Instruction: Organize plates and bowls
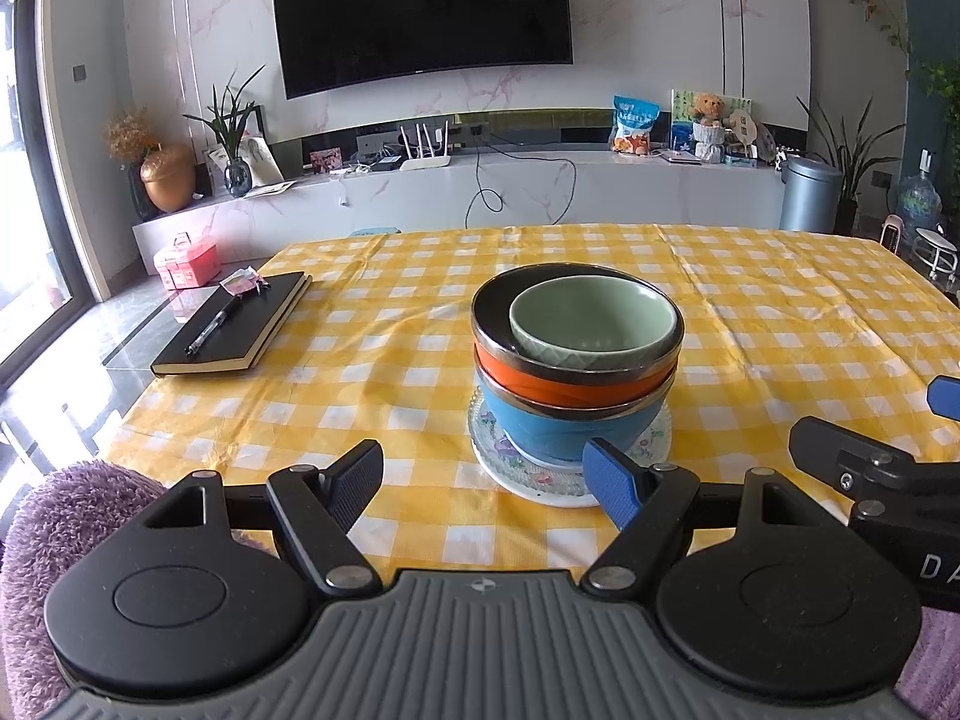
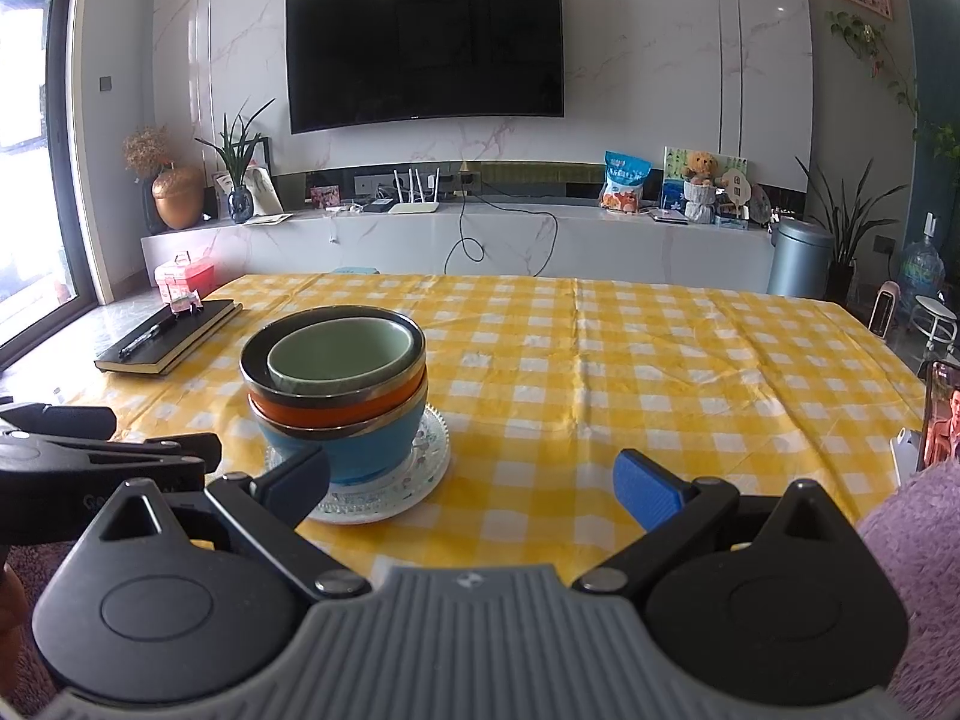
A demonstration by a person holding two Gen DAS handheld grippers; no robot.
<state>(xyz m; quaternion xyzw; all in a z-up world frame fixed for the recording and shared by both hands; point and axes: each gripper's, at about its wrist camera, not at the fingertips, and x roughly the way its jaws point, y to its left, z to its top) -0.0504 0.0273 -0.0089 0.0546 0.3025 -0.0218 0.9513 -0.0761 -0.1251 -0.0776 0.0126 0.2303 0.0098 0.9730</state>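
A stack stands on the yellow checked tablecloth (image 1: 420, 300): a green bowl (image 1: 591, 315) nested in an orange bowl (image 1: 540, 381), that in a blue bowl (image 1: 540, 429), all on glass and white plates (image 1: 516, 474). My left gripper (image 1: 489, 486) is open and empty, just in front of the stack, its right finger near the plate rim. In the right wrist view the same stack shows at left: green bowl (image 2: 336, 357), orange bowl (image 2: 336, 414), blue bowl (image 2: 366, 450), plates (image 2: 420, 480). My right gripper (image 2: 480, 486) is open and empty, to the right of the stack.
A black notebook (image 1: 240, 324) with a pen (image 1: 210, 327) lies at the table's far left. A phone (image 2: 942, 420) stands at the right table edge. The right gripper (image 1: 870, 468) shows at the left wrist view's right. A TV cabinet stands beyond the table.
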